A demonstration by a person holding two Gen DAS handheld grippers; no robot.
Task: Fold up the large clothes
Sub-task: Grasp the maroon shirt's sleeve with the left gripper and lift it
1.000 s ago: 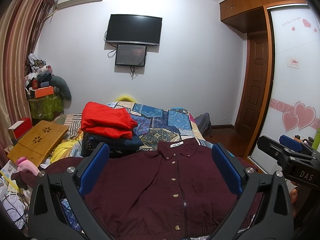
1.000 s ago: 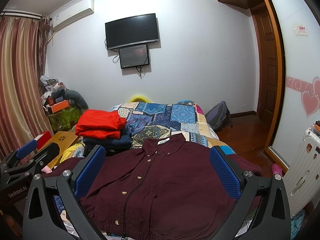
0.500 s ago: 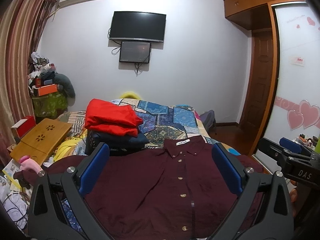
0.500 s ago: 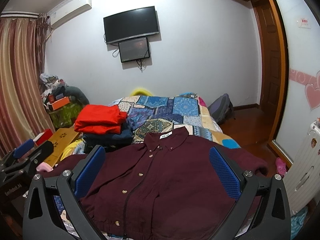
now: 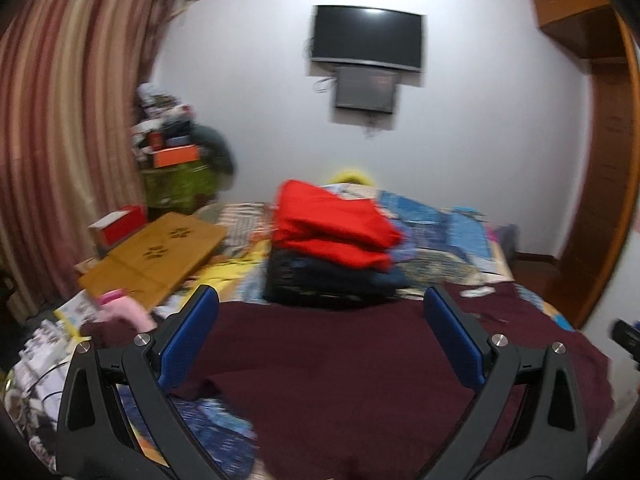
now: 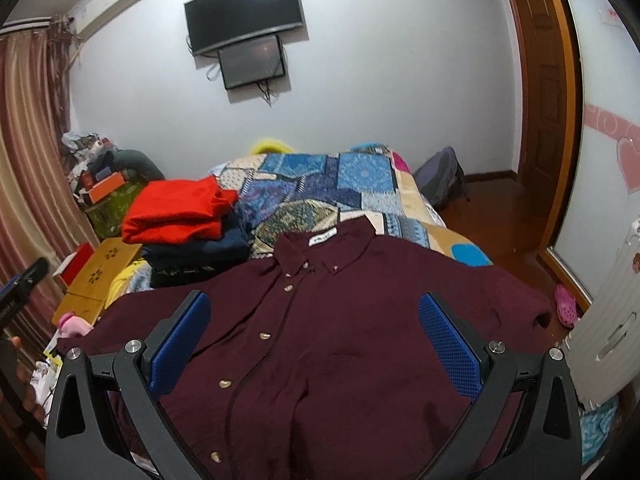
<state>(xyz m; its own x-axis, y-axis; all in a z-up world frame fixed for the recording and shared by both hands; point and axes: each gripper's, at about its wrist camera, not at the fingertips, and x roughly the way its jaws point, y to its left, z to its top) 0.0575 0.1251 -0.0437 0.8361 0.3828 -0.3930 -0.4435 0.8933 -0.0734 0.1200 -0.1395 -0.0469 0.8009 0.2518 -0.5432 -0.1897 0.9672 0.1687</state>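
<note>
Here, a dark red shirt (image 6: 352,340) lies spread flat, front up and buttoned, on the near end of a bed (image 6: 320,184) covered with a patchwork quilt, its collar pointing toward 12 o'clock and its white neck label showing. The right claw (image 6: 314,344) hangs above the middle of the shirt with its blue-padded fingers (image 6: 448,348) spread wide and nothing between them; the row of buttons runs down between the two fingers, nearer the one at 9 o'clock. The left claw (image 5: 320,344) is likewise released, jaws wide apart, and hovers over the shirt's (image 5: 360,380) side toward 9 o'clock, where a sleeve trails off the bed edge; this view is blurred, so fine detail is lost. At 11 o'clock from the collar, a stack of folded clothes (image 6: 188,224) sits on the quilt, a red garment on top of dark blue ones, just beside the shirt's shoulder. Farther toward 9 o'clock, a small wooden folding desk (image 6: 96,280) rests at the bed's side. On the far wall at 12 o'clock hangs a television (image 6: 244,12) with a smaller screen below it. A wooden door (image 6: 548,80) stands at 2 o'clock.
</note>
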